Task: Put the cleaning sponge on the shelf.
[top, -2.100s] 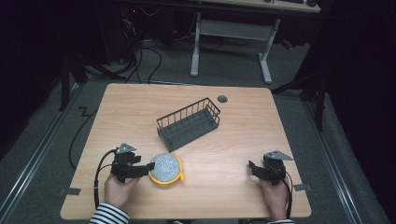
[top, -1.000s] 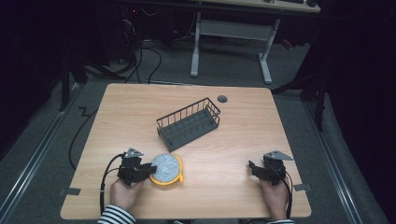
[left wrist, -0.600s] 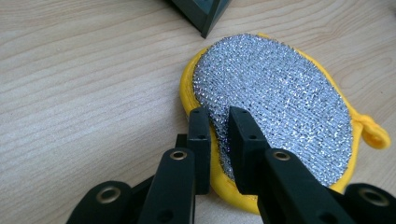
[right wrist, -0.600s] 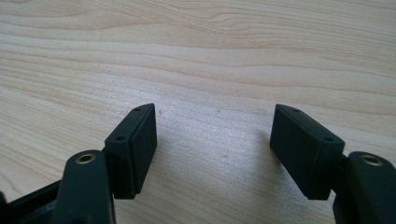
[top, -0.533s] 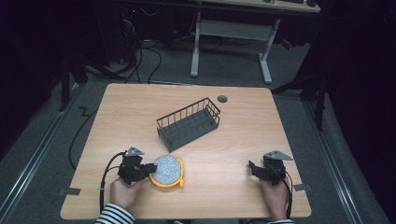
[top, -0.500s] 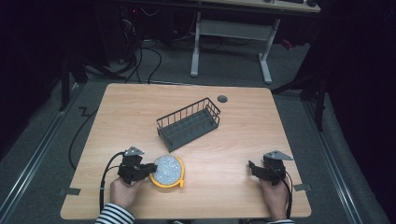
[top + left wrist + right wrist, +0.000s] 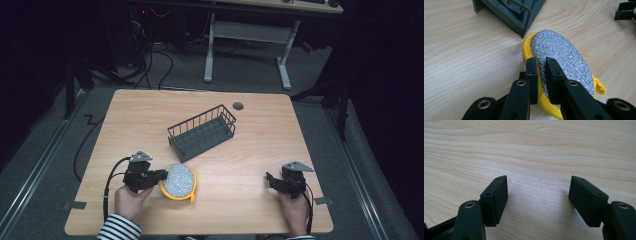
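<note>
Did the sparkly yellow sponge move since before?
No. In the high view the sponge lies at the same spot below the wire basket's near corner as before. The left gripper moved in and closed on its edge.

Glittery silver scourer (image 7: 564,57), matt wood-grain table (image 7: 549,150), wire basket (image 7: 202,132).

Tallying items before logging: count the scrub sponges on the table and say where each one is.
1. The sponge, yellow with a silvery top, lies at the table's near left, just in front of the wire basket, its edge pinched by the left tool.
</note>
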Demonstrator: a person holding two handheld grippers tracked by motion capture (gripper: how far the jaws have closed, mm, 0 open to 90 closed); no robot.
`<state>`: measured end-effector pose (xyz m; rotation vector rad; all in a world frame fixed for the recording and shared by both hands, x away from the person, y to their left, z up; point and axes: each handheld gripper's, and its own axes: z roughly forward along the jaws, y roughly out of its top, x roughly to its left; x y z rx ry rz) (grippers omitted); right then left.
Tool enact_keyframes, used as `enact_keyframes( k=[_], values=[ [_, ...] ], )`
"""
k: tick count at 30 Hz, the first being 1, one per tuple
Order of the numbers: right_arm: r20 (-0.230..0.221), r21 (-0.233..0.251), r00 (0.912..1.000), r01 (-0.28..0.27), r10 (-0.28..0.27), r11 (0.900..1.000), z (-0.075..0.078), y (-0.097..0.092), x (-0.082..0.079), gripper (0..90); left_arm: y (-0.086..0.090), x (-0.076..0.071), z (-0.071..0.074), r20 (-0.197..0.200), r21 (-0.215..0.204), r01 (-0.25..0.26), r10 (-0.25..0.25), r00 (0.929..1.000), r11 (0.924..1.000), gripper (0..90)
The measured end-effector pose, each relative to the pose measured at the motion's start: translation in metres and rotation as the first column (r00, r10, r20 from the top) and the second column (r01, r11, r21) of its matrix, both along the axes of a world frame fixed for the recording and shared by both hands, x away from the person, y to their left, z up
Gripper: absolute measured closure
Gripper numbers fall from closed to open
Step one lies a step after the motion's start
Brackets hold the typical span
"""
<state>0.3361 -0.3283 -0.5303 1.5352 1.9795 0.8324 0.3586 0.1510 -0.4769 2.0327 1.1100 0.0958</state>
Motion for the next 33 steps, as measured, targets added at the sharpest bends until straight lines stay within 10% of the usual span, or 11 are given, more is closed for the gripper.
enact_keyframes(
  k=[33],
  values=[
    [0.0,0.0,1.0,-0.001,0.001,1.0,0.0,0.0,0.0,31.8,0.012,0.015,0.074,0.093,-0.094,0.047,-0.038,0.9949,0.9945,81.7]
  ],
)
